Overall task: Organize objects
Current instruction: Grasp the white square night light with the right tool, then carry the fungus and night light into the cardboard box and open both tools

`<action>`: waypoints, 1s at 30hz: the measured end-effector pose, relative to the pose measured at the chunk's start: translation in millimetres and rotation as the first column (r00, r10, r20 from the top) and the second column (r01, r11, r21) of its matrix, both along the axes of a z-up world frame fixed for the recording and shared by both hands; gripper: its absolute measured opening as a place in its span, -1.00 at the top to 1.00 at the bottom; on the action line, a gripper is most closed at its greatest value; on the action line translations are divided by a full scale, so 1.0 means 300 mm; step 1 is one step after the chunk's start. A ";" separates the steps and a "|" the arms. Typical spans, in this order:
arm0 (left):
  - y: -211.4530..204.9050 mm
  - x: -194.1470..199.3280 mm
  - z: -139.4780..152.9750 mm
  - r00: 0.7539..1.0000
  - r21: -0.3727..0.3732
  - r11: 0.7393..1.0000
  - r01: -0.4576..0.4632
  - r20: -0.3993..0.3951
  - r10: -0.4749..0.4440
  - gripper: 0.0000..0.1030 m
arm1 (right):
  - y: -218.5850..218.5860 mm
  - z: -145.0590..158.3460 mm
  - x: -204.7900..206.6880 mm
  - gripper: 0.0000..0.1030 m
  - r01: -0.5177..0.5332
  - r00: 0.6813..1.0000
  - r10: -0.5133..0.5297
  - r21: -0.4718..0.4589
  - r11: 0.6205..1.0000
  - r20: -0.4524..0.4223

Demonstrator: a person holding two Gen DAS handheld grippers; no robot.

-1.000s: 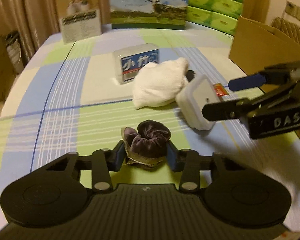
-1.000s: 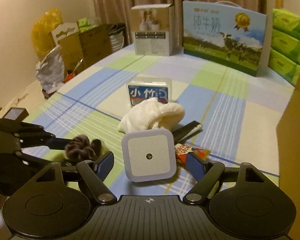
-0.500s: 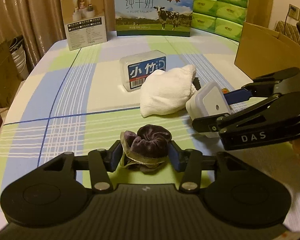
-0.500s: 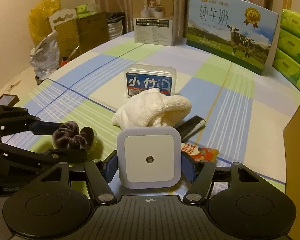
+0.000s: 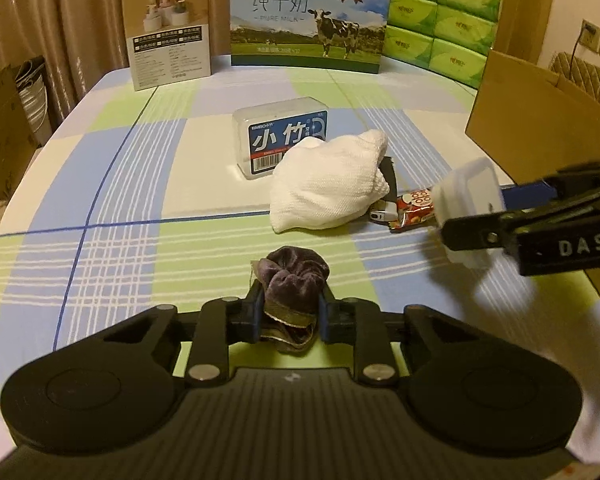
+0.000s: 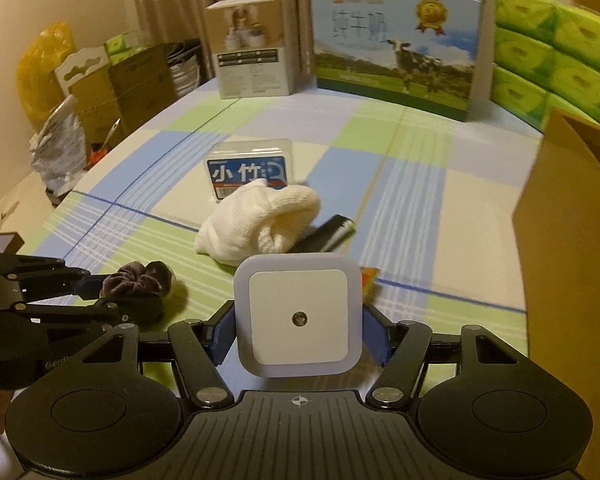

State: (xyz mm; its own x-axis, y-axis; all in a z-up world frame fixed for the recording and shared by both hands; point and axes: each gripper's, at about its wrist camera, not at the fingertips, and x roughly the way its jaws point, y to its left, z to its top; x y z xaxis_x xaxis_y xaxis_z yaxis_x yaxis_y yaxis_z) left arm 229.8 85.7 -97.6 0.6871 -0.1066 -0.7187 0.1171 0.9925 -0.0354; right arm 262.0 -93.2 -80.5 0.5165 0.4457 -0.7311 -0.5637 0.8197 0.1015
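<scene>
My left gripper (image 5: 288, 314) is shut on a dark purple velvet scrunchie (image 5: 294, 276), which also shows at the left of the right wrist view as the scrunchie (image 6: 140, 282). My right gripper (image 6: 298, 334) is shut on a white square night light (image 6: 298, 314), held above the checked tablecloth (image 5: 120, 216). From the left wrist view the night light (image 5: 470, 200) hangs at the right in the other gripper (image 5: 496, 216). On the table lie a white cloth (image 5: 330, 184), a clear box with a blue label (image 5: 282, 140), a black object (image 5: 388, 176) and a red packet (image 5: 414, 208).
An open cardboard box (image 5: 532, 120) stands at the right table edge, seen again as the cardboard box (image 6: 568, 240). At the back stand a milk carton case (image 5: 310, 16), a small product box (image 5: 166, 28) and green tissue packs (image 5: 440, 12). Boxes and bags (image 6: 80, 92) sit beyond the left edge.
Both grippers have closed and lifted: the left squeezed the scrunchie tighter, the right closed on the night light and raised it off the table toward the right.
</scene>
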 end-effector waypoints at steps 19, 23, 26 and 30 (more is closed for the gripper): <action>-0.163 -0.358 0.337 0.997 -0.092 0.993 -0.069 0.035 0.072 0.60 | -0.222 0.215 -0.389 -0.20 0.120 0.993 -0.118 0.085 0.989 -0.028; -0.187 -0.436 0.390 0.995 -0.102 0.991 -0.082 0.042 0.086 0.60 | -0.263 0.283 -0.478 -0.20 0.121 0.993 -0.121 0.102 0.987 -0.004; -0.205 -0.488 0.420 0.995 -0.119 0.990 -0.079 0.046 0.085 0.60 | -0.294 0.326 -0.534 -0.20 0.122 0.992 -0.124 0.108 0.987 0.015; -0.244 -0.546 0.449 0.996 -0.129 0.990 -0.062 0.053 0.069 0.60 | -0.340 0.367 -0.595 -0.20 0.136 0.989 -0.141 0.098 0.986 0.044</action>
State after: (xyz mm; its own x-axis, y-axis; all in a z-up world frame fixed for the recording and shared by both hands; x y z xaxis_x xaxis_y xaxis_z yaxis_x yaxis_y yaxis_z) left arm 66.1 12.4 37.1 0.7352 -0.1477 -0.6616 0.0571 0.9860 -0.1568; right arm 83.7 -195.2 29.7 0.6134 0.4332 -0.6603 -0.4518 0.8783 0.1566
